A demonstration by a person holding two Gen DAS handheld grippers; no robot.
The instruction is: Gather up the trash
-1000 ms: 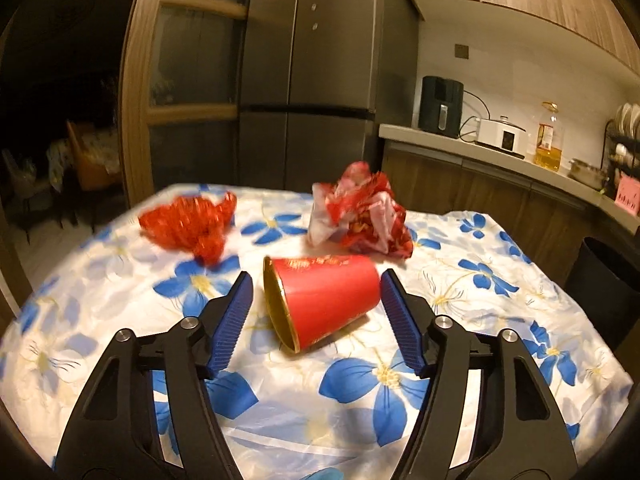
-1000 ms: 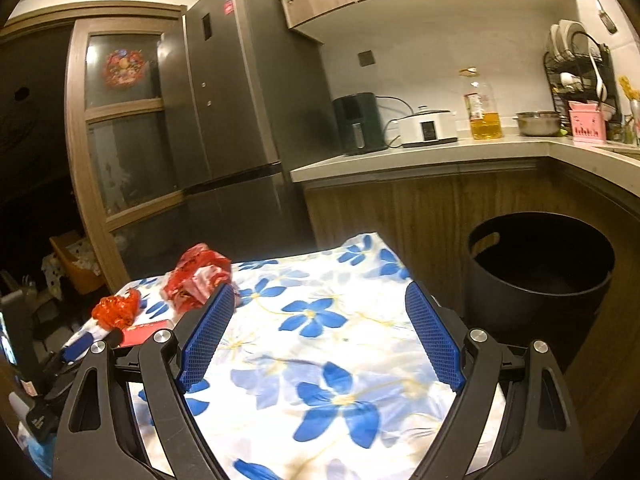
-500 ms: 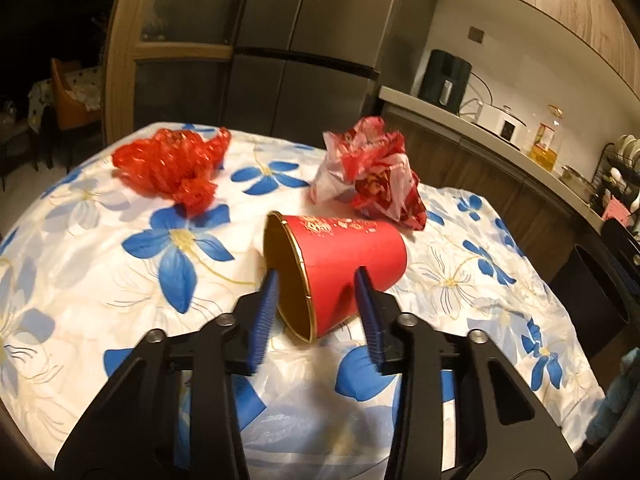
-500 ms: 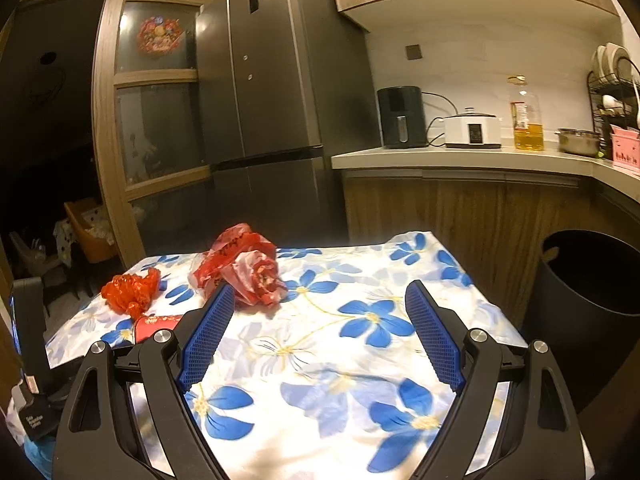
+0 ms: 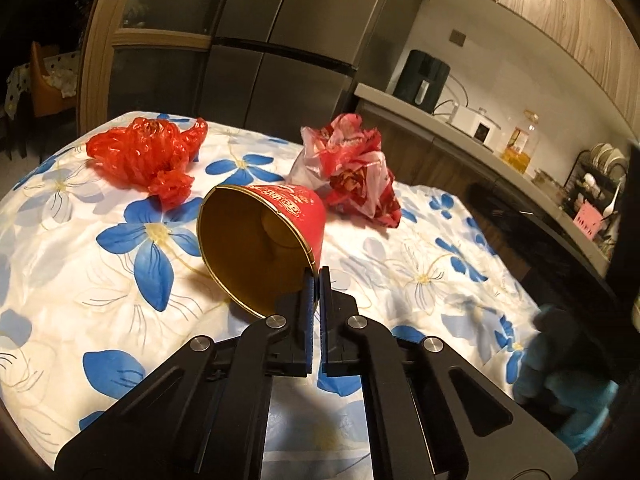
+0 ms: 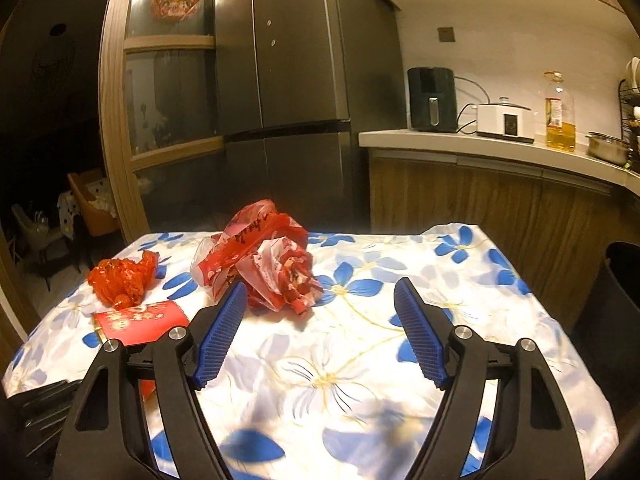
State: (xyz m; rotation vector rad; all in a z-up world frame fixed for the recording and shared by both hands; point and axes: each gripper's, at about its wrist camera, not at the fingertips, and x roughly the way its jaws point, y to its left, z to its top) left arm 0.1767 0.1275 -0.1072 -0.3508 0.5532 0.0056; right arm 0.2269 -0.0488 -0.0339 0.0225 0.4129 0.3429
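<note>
On the table point(image 6: 460, 240), under a blue-flowered cloth, three bits of trash: red paper cup point(image 5: 264, 236) on its side, mouth facing the left camera; crumpled red-and-white plastic bag point(image 6: 260, 264) just behind it; smaller red wrapper wad point(image 6: 122, 280) off toward the far left edge

Left hand-held gripper point(image 5: 315, 280) is clamped fully down on the cup's lower rim, one pad inside the mouth, one outside. Pinching the wall makes sense: cup body is wider than a comfortable span and would roll or crush if squeezed across

Right hand-held gripper point(image 6: 320, 332) has nothing between its pads and isn't touching anything; jaws are closing a little. It points at the plastic bag, which sits just past its left pad, so I'd read that as lining up the next pick

Black bin point(image 6: 616, 304) stands off the table's right edge, likely the drop point. Cup looks ready to lift; the thin rim could slip or fold on the way
</note>
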